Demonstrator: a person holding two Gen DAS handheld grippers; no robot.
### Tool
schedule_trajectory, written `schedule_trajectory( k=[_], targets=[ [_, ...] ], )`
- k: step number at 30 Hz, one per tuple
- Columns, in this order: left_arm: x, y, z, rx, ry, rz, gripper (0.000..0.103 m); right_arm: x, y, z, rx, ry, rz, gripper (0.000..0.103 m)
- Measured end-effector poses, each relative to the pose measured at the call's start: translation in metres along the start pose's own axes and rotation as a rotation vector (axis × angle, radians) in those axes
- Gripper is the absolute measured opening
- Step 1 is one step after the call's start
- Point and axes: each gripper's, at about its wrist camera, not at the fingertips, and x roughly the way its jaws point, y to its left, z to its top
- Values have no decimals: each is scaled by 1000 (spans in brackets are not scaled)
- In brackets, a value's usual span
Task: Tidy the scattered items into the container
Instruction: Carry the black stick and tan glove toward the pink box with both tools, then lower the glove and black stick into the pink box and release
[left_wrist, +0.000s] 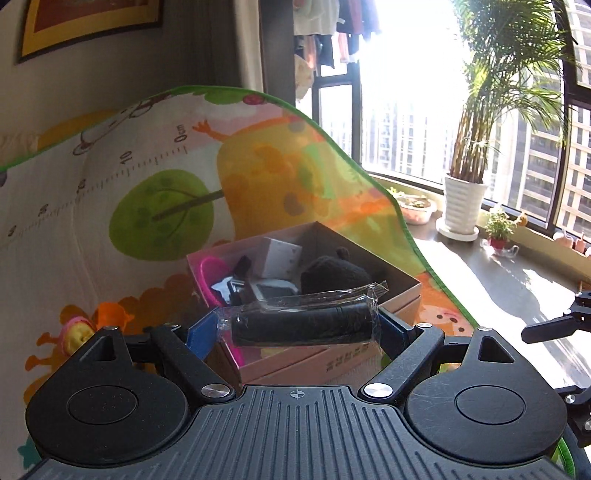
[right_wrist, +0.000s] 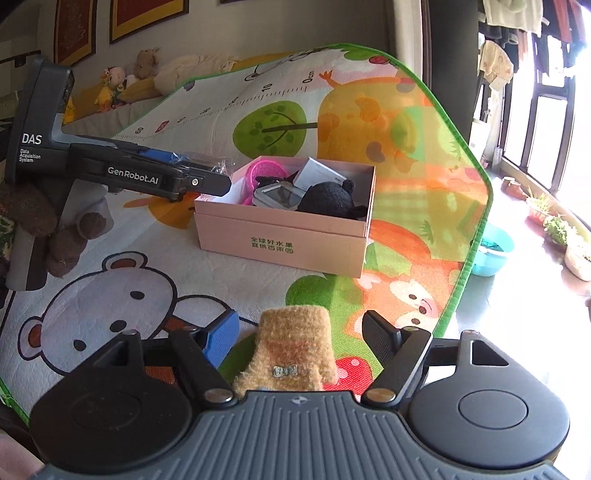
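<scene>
Through the left wrist camera I see my left tongs (left_wrist: 301, 328) clamped on a black roll sealed in clear plastic wrap (left_wrist: 301, 326), pads pressing its two ends, the roll lying crosswise and lifted off the mat. Just beyond it, toward twelve o'clock, sits the pink cardboard box (left_wrist: 332, 360), and the roll hangs over its near rim. Inside the box I make out a black plush toy (left_wrist: 334, 275), a white carton (left_wrist: 279, 258), a pink plastic piece (left_wrist: 212, 273) and a silver gadget (left_wrist: 271, 290). Through the right wrist camera, my right tongs (right_wrist: 299, 338) stand wide apart with a tan fuzzy knit glove (right_wrist: 291, 354) lying between them on the cartoon play mat (right_wrist: 122, 258); the pads do not press it, so nothing is gripped. From here the box lies at twelve o'clock, well apart from the glove, and the left tongs reach in from ten o'clock over the box's left end.
</scene>
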Motion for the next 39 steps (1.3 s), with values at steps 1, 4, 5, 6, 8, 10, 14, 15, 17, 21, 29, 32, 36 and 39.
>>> schedule_trajectory(
  k=[1,4,5,6,8,10,14,15,17,21,29,32,36,39],
  targets=[
    [-2,-1,-5,-1,11,-8,91,7,0,-2,8,13,-2,76],
    [-9,-5,-21,5,43,-26,91,31,0,-6,34,51,-13,77],
    [-11,-6,-27,6,56,-28,91,37,0,-7,44,63,-15,77],
    [-12,-7,-32,6,68,-29,91,43,-1,-8,52,75,-10,77],
    [-14,-7,-39,4,86,-30,91,53,1,-10,57,96,4,77],
    [-16,-8,-44,1,99,-33,91,59,6,-13,37,108,8,76],
    [-16,-11,-47,7,109,-41,91,54,17,-12,-13,102,24,48],
    [-16,-12,-46,8,108,-44,91,52,17,-11,-13,108,30,45],
    [-17,-15,-45,11,100,-49,91,47,14,-9,-2,111,42,36],
    [-17,-17,-32,33,62,-45,91,27,-2,1,90,85,83,35],
    [22,-2,25,56,-86,-4,93,-6,-14,38,82,-22,50,35],
    [44,10,35,36,-89,-1,97,-7,-12,48,62,-30,28,35],
    [44,29,19,-30,-58,-8,100,-3,-14,60,37,-22,7,35],
    [32,43,-6,-61,-32,42,101,10,-20,76,45,-9,17,35]
  ],
)
